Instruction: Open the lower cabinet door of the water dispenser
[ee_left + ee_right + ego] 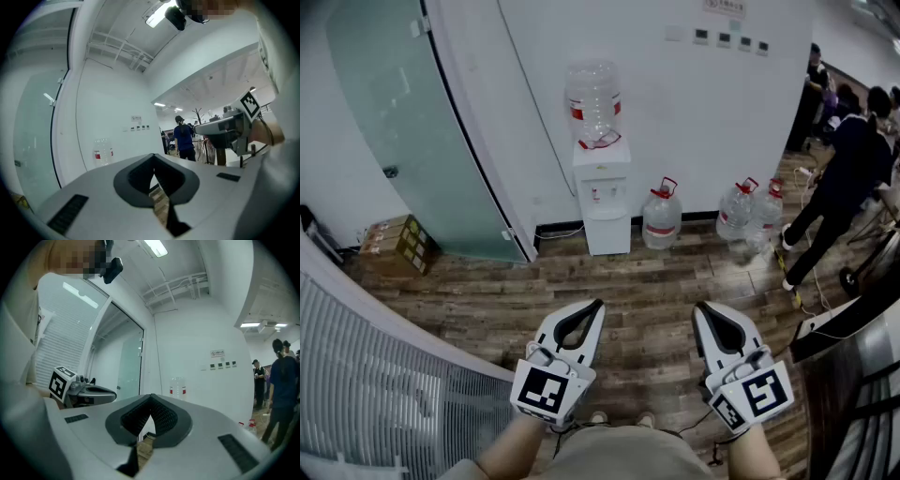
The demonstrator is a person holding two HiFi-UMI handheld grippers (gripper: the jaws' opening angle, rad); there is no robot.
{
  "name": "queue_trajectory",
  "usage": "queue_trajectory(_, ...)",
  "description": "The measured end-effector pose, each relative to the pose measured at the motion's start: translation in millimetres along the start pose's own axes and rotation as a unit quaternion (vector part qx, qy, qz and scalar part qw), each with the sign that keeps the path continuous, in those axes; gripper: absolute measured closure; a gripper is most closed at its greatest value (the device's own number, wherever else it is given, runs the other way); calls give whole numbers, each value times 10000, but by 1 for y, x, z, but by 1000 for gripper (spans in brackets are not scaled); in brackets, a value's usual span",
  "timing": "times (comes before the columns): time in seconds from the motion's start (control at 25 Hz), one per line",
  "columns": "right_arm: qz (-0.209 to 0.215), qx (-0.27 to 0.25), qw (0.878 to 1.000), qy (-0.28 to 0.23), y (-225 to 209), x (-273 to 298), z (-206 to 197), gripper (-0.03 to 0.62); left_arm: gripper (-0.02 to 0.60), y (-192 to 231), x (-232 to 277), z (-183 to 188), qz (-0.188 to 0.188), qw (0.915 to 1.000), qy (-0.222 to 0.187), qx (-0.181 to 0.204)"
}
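The white water dispenser (pixel 602 192) stands against the far wall with a clear bottle (pixel 593 101) on top. Its lower cabinet door (pixel 607 231) is closed. Both grippers are held low in front of me, well short of the dispenser and pointing towards it. The left gripper (pixel 598 306) is shut with nothing in it, and the right gripper (pixel 701 307) is likewise shut and empty. In the left gripper view the left gripper (pixel 153 155) has its jaws meeting at the tip, with the bottle (pixel 102 152) far off. The right gripper (pixel 151 396) also shows closed jaws, the bottle (pixel 177 390) beyond.
Three spare water bottles (pixel 662 217) (pixel 738 214) (pixel 768 206) stand on the wooden floor right of the dispenser. A glass door (pixel 412 131) and cardboard boxes (pixel 398 242) are at the left. A person (pixel 848 178) walks at the right. A white slatted panel (pixel 375 375) is close on my left.
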State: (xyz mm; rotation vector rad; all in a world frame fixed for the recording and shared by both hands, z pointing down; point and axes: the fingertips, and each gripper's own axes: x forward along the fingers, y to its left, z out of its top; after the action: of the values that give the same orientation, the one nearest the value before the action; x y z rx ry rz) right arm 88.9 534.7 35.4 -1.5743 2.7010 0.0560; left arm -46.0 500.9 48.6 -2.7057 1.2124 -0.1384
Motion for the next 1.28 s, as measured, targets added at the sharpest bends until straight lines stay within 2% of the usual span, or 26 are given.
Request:
queue_trajectory(0.64, -69, 78, 9999, 23, -43, -20, -17, 589, 575, -27, 21, -12, 131, 9997, 163, -150)
queue_trajectory(0.8, -44, 128, 9999, 47, -57, -28, -26, 588, 575, -34, 27, -12, 302, 9994, 141, -18)
queue_trajectory(0.92, 0, 123, 9998, 123, -70, -34, -36, 588, 575, -43, 33, -13, 340, 9993, 115, -99)
queue_trajectory(1.28, 166, 88, 9996, 209, -96, -14, -64, 589, 575, -36, 63, -44, 408, 9987, 247, -180)
